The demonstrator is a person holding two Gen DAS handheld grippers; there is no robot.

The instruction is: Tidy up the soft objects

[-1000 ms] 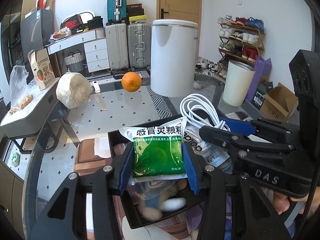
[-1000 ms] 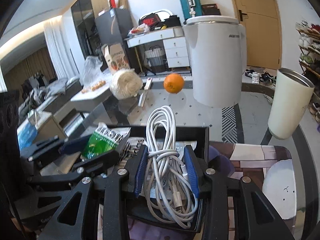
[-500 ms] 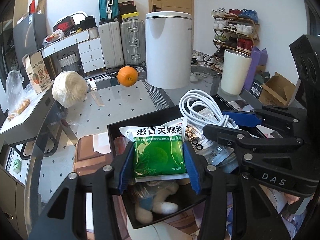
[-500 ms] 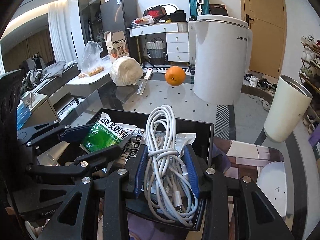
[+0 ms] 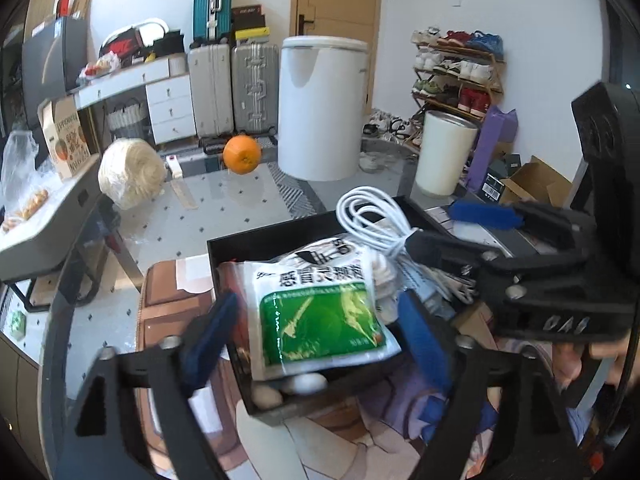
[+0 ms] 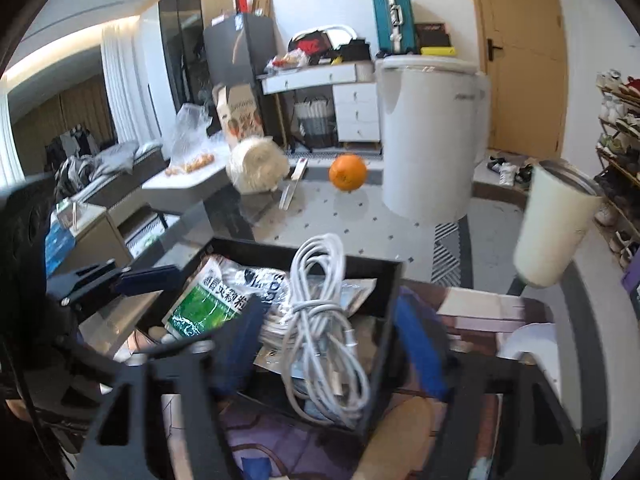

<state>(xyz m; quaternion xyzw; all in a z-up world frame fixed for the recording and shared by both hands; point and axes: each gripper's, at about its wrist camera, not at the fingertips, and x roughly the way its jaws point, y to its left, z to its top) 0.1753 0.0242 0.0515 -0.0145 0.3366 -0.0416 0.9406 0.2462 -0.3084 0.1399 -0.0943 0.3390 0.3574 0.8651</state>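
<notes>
A black bin point(image 5: 256, 240) point(image 6: 390, 280) stands on the glass table, filled with soft things. A green and white medicine sachet point(image 5: 320, 316) point(image 6: 204, 308) lies on top of the pile. My left gripper point(image 5: 316, 328) is open, its blue pads on either side of the sachet and apart from it. A coiled white cable point(image 6: 320, 320) point(image 5: 372, 220) lies in the bin. My right gripper point(image 6: 328, 340) is open, its pads wide on both sides of the cable. A plush toy point(image 5: 296, 386) shows under the sachet.
An orange point(image 5: 241, 155) point(image 6: 347, 172), a ball of pale twine point(image 5: 130, 172) point(image 6: 256, 170) and a knife point(image 5: 180, 184) lie farther back on the table. A cream tumbler point(image 6: 556, 224) point(image 5: 444, 152) stands at the right. A patterned mat point(image 5: 168, 304) lies under the bin.
Both grippers have opened: the left let go of the sachet and the right let go of the cable. Both things now rest in the bin.
</notes>
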